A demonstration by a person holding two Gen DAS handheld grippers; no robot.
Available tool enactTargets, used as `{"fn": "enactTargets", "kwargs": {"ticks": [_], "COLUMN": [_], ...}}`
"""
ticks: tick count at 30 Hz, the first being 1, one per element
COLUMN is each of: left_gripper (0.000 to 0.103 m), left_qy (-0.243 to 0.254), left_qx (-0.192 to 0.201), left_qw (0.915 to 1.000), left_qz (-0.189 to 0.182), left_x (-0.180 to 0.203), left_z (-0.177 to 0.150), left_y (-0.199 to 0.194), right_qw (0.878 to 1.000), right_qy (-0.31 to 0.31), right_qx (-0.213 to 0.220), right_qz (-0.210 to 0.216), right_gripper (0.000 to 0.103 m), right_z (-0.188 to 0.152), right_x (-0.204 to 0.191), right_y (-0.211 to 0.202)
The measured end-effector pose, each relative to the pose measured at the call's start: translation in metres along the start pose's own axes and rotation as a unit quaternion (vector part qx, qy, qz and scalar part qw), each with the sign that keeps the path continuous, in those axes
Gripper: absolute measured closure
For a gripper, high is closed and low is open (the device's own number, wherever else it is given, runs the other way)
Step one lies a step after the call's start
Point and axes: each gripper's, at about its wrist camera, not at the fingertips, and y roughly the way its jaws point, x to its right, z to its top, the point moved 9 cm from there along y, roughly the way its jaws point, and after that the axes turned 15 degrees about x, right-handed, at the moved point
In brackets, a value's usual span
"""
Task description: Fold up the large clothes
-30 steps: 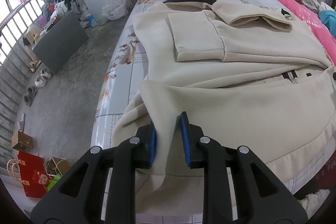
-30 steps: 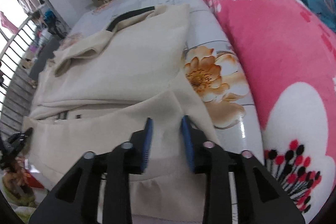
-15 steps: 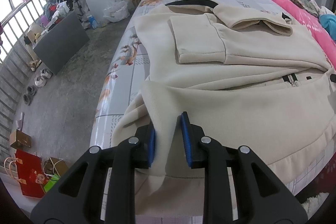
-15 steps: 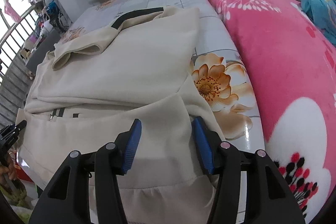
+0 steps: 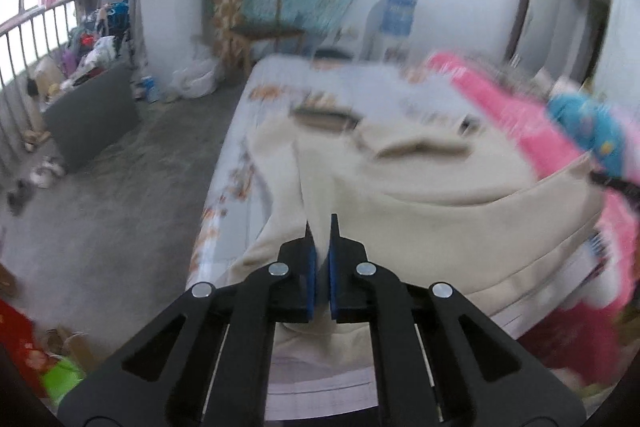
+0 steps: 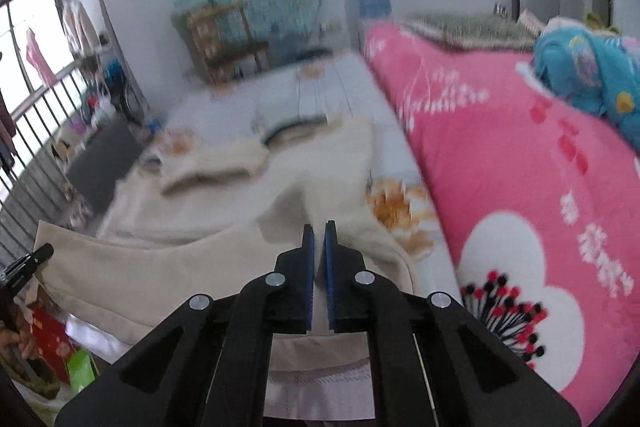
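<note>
A large cream jacket (image 5: 432, 183) lies spread on the bed, its sleeves folded over its middle. My left gripper (image 5: 321, 223) is shut on the jacket's near hem at its left corner and holds that fold lifted off the bed. In the right wrist view the same cream jacket (image 6: 224, 247) hangs raised along its near edge. My right gripper (image 6: 319, 229) is shut on the hem at the right corner. The lifted hem sags between the two grips. Both views are blurred by motion.
The bed (image 5: 244, 147) has a floral sheet. A pink flowered quilt (image 6: 520, 195) and a blue bundle (image 6: 592, 75) fill its right side. A wooden chair (image 5: 248, 23) and a water dispenser (image 5: 394, 19) stand beyond the bed. Grey floor (image 5: 100, 211) with clutter and a railing lies left.
Both grippers have shut on the jacket's near hem and risen, lifting that edge off the bed. The views have tilted up toward the far wall.
</note>
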Motion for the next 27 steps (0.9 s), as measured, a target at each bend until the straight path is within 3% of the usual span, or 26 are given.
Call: {"fn": "enactTargets", "kwargs": {"ticks": [6, 9, 13, 16, 18, 21, 23, 25, 27], "left_gripper": [0.099, 0.099, 0.099, 0.098, 0.091, 0.087, 0.087, 0.086, 0.082], "left_qy": [-0.026, -0.016, -0.026, -0.046, -0.044, -0.029, -0.036, -0.051, -0.073], "left_qx": [0.057, 0.066, 0.041, 0.004, -0.043, -0.115, -0.12, -0.095, -0.09], "left_qw": [0.9979, 0.9977, 0.9987, 0.9988, 0.9976, 0.9901, 0.989, 0.9925, 0.9932], "left_qz": [-0.018, 0.0, 0.013, 0.019, 0.032, 0.076, 0.078, 0.059, 0.011], "left_x": [-0.008, -0.019, -0.037, -0.05, -0.058, -0.074, -0.081, -0.081, -0.069], "left_z": [0.072, 0.098, 0.115, 0.11, 0.091, 0.056, 0.049, 0.058, 0.058], "left_y": [0.014, 0.05, 0.119, 0.178, 0.22, 0.26, 0.258, 0.237, 0.215], "right_qw": [0.997, 0.995, 0.996, 0.998, 0.998, 0.993, 0.992, 0.995, 0.997], "right_qy": [-0.008, -0.023, -0.009, 0.009, 0.025, 0.012, 0.004, 0.002, -0.009], "right_qx": [0.071, 0.088, 0.067, 0.025, -0.034, -0.116, -0.12, -0.099, -0.081], "right_qz": [0.037, 0.046, 0.056, 0.049, 0.043, -0.02, -0.029, -0.014, 0.007], "right_gripper": [0.098, 0.098, 0.098, 0.098, 0.096, 0.091, 0.091, 0.091, 0.091], "right_z": [0.078, 0.116, 0.141, 0.132, 0.109, 0.067, 0.058, 0.059, 0.058], "right_x": [-0.02, -0.028, -0.029, -0.024, -0.017, 0.004, 0.009, 0.006, 0.002], "right_y": [0.005, 0.04, 0.118, 0.187, 0.233, 0.279, 0.276, 0.254, 0.217]}}
